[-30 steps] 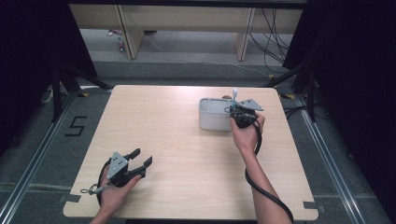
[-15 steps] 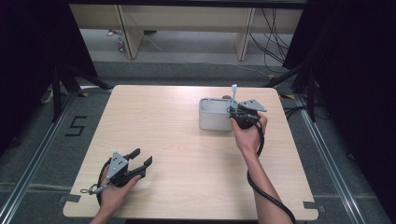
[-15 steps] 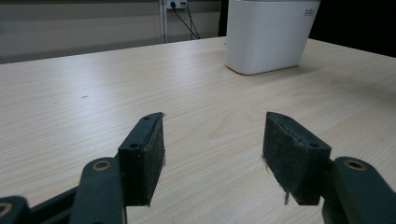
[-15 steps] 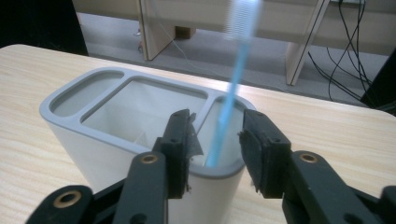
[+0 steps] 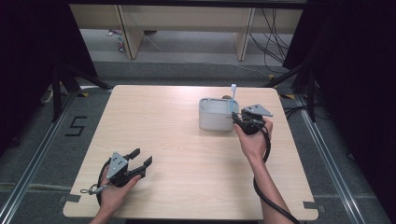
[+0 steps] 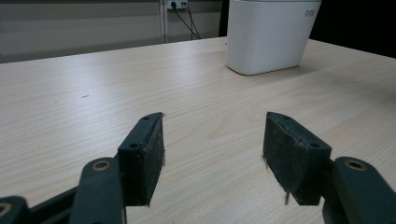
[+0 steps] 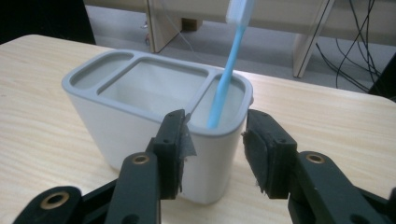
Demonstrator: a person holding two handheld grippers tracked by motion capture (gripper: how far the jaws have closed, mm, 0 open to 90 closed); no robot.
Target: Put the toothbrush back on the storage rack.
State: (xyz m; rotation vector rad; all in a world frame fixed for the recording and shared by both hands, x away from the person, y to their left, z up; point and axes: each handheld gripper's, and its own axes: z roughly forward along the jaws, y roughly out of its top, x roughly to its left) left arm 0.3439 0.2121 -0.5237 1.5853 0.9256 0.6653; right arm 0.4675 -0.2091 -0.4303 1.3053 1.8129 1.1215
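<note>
Leaning in a rounded, matte grey holder [image 7: 154, 121], a slim blue plastic toothbrush [image 7: 223, 88] (right hand-held gripper [image 7: 215, 144] just opened, jaws apart, gripping nothing).

A "5" is marked on the floor [image 5: 76, 126] left of the table.

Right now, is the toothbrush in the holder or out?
In. The toothbrush stands tilted in an end compartment of the holder, head up; the right gripper is open, its jaws clear of it.
</note>
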